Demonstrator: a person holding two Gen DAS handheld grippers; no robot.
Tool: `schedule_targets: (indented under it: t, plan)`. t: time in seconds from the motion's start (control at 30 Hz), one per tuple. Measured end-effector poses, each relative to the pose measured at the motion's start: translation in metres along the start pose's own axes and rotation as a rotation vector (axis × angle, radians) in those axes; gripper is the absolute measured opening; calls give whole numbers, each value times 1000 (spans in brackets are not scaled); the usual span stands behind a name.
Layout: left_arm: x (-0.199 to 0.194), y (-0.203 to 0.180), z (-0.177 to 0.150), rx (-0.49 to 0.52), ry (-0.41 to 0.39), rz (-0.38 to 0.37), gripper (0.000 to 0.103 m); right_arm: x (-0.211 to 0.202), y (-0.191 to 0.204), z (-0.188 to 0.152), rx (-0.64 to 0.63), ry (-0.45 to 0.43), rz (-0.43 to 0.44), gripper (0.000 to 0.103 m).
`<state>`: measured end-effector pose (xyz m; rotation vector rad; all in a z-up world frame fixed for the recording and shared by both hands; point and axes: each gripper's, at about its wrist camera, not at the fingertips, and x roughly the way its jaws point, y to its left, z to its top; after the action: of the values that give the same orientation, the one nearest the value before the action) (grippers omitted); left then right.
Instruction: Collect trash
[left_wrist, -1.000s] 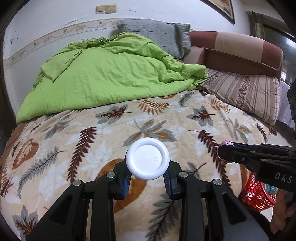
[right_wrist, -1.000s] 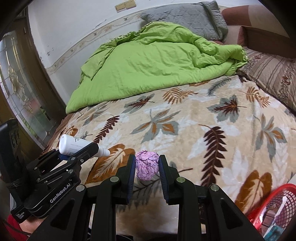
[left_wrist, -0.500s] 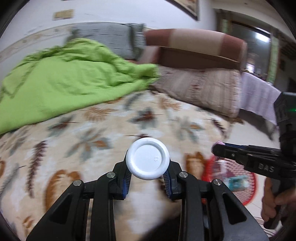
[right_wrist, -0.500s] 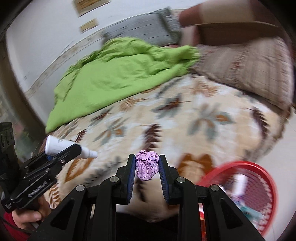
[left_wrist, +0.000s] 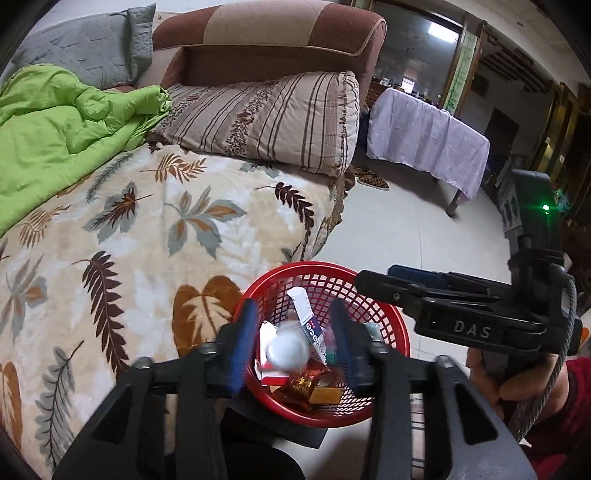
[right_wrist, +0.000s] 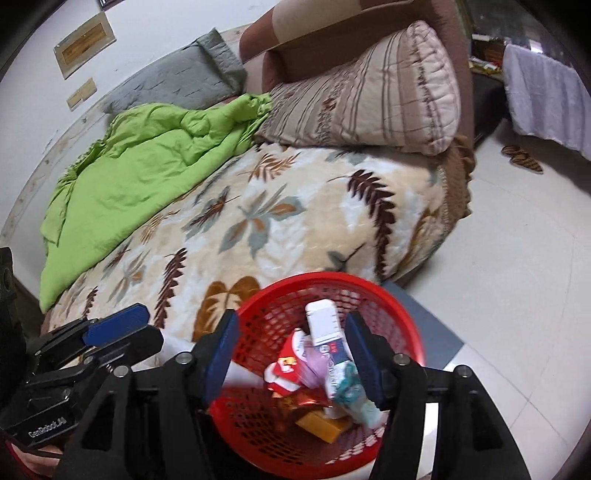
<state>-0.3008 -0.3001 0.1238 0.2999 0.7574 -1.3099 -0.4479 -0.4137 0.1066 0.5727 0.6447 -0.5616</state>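
A red mesh basket (left_wrist: 391, 325) stands on the floor by the bed and holds several pieces of trash; it also shows in the right wrist view (right_wrist: 266, 435). My left gripper (left_wrist: 293, 343) is open above it, and the white bottle (left_wrist: 288, 350) shows blurred between the spread fingers, free of both. My right gripper (right_wrist: 291, 350) is open over the basket, and the purple paper ball (right_wrist: 317, 363) lies blurred among the trash below it. A white tube (right_wrist: 325, 325) leans inside the basket.
The bed with a leaf-pattern blanket (left_wrist: 147, 229) lies left of the basket, with a green duvet (left_wrist: 55, 133) and a striped pillow (left_wrist: 266, 122). A dark mat (right_wrist: 432, 325) lies under the basket. A table with a lilac cloth (left_wrist: 424, 136) stands on the tiled floor beyond.
Both grippers swung right from over the bed to above the red basket. Both opened: the left let go of the white bottle, the right let go of the purple paper ball.
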Motion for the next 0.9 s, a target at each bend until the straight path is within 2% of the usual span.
schedule_targets:
  t: [0.07,0.13,0.23,0.27,0.4,0.63,0.67,0.9]
  plan:
    - [-8,2,-2,2,-15,19,52,-4,1,0,0,-5,-13,64]
    - [-17,4,-3,-4,-29,40,53,-11,6,-2,14,5,-24,70]
    - [-41,10,-10,-8,-87,105,70,-23,23,-9,-16,-16,-83,82]
    - [-52,13,-14,-9,-113,134,77,-27,32,-12,-45,-28,-107,83]
    - [-88,23,-32,-15,-175,235,87,-49,61,-26,-149,-95,-177,90]
    - [-133,31,-71,-51,-237,362,95,-81,95,-54,-300,-192,-243,94]
    - [-137,30,-74,-52,-248,375,99,-82,99,-56,-320,-194,-248,94]
    - [-144,27,-75,-58,-261,396,100,-86,117,-65,-393,-208,-228,94]
